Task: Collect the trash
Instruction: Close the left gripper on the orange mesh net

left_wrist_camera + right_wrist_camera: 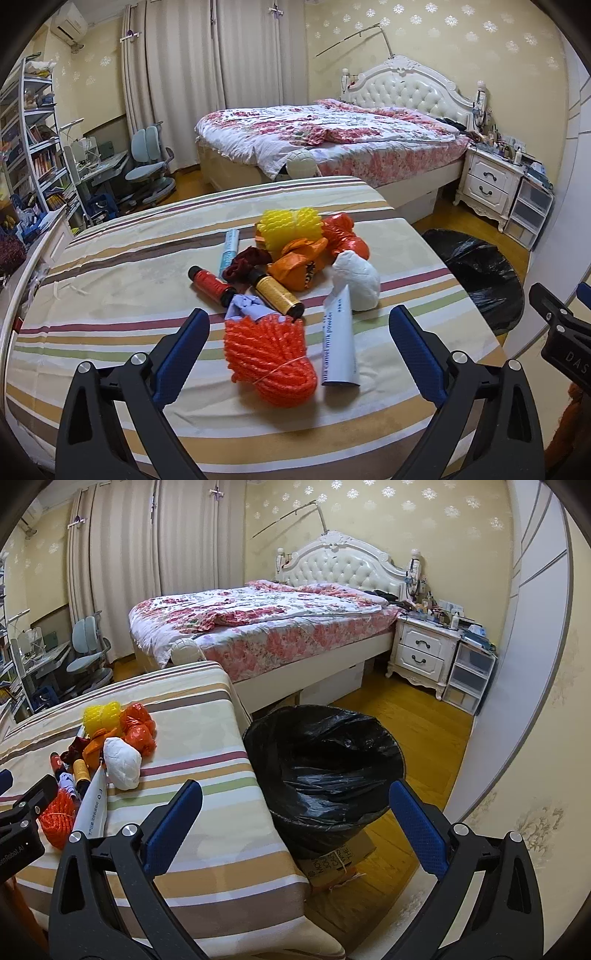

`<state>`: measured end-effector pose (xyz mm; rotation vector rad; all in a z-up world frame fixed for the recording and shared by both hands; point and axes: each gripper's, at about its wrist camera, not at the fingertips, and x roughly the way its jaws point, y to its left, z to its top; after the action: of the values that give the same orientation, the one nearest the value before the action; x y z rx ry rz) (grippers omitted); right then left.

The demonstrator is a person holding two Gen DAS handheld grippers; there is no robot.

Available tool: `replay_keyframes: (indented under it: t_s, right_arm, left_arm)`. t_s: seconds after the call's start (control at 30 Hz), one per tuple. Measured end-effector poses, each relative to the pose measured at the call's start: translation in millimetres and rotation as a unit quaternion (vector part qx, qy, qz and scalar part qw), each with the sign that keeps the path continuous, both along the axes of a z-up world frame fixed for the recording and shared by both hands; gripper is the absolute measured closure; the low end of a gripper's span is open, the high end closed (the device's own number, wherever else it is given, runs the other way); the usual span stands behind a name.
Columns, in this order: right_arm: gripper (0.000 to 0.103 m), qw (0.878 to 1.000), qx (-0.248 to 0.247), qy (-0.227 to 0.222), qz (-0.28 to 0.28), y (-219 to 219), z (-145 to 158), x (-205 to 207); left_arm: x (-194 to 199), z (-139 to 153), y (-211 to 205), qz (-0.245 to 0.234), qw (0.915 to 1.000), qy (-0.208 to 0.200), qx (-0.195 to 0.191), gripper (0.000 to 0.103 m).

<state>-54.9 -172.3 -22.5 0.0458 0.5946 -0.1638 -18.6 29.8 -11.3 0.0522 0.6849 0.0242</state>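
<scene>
Two blue-padded black grippers, left gripper [299, 325] and right gripper [295, 799], hover spread wide and empty over a striped cloth-covered table [110, 295]. Nearest the table's front edge lie an orange coiled rope bundle [269, 358] and a white printed tube [340, 339]; behind them, toward the middle, sit bottles, a white paper wad [358, 280] and orange plastic bags. Beside the table's right edge stands a black-lined trash bin [325, 771].

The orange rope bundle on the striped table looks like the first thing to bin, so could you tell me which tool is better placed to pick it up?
Left. The left tool is open with the orange rope lying between its fingers. The right tool is also open but faces the bin, with the rope far off to its left.
</scene>
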Motion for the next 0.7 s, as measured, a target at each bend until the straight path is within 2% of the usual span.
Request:
replay_keyframes:
  t_s: [0.1, 0.23, 0.3, 0.43, 0.7]
  right_arm:
    - [0.006, 1.000, 0.002, 0.003, 0.008, 7, 0, 1]
    - [0.020, 0.999, 0.010, 0.019, 0.024, 18, -3, 7]
    - [0.020, 0.999, 0.014, 0.026, 0.032, 23, -5, 10]
    - [0.020, 0.998, 0.014, 0.038, 0.040, 31, -9, 19]
    - [0.020, 0.997, 0.015, 0.055, 0.043, 37, -18, 33]
  left_arm:
    - [-1, -4, 15, 0.011, 0.9999, 0.008, -0.001, 0.008]
    - [0, -11, 33, 0.026, 0.9994, 0.021, -0.004, 0.008]
    - [4, -14, 40, 0.032, 0.9991, 0.027, -0.006, 0.009]
    - [10, -21, 44, 0.032, 0.9986, 0.042, -0.006, 0.020]
    - [15, -28, 40, 0.011, 0.9983, 0.054, -0.017, 0.020]
